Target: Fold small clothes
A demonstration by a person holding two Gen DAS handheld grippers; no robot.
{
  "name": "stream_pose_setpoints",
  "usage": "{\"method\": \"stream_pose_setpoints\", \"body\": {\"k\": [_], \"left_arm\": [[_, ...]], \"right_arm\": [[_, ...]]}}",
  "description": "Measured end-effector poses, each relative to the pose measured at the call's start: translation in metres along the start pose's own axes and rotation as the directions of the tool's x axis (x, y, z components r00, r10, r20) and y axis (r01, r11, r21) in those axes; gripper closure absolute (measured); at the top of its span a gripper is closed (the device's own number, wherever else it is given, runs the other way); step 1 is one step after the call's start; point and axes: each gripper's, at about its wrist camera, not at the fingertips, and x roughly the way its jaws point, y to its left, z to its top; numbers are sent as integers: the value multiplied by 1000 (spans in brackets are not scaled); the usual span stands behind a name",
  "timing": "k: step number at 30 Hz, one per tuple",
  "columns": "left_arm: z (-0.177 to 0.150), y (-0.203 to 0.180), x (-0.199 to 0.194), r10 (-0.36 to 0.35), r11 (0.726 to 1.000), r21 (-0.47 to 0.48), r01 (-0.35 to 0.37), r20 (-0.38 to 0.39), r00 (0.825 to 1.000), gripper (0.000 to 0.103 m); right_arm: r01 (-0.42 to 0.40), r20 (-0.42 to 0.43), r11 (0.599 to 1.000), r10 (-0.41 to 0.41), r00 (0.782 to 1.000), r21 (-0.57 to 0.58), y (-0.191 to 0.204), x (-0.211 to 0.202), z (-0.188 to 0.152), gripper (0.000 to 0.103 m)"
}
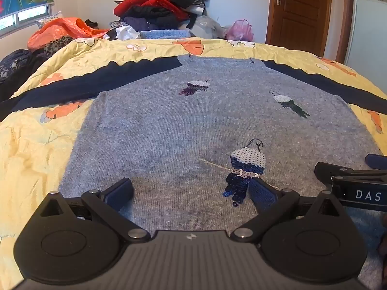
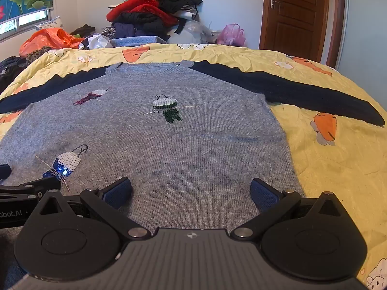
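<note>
Both the left gripper (image 1: 191, 191) and the right gripper (image 2: 191, 191) hover with fingers spread wide, holding nothing, over the near hem of the grey sweater (image 1: 169, 125) lying flat across the yellow quilt (image 2: 326, 169), its hem hidden behind them.

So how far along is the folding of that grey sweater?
Barely begun. Done: the grey sweater is spread flat on the yellow quilt, front up, with both navy sleeves stretched outward. In hand: nothing; the left claw and right claw are open, poised over the hem. Left: every fold, since no sleeve or edge is turned over, plus perhaps the clothes pile behind.
</note>
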Motion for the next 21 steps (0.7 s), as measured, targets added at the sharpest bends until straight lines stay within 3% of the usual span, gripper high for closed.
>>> {"method": "stream_pose_setpoints", "body": {"k": [21], "left_arm": [[1,-2,2,7,1000,-22,-7,-3,1000,0]], "right_arm": [[1,1,1000,-1,1000,-3,0,0,0,0]]}}
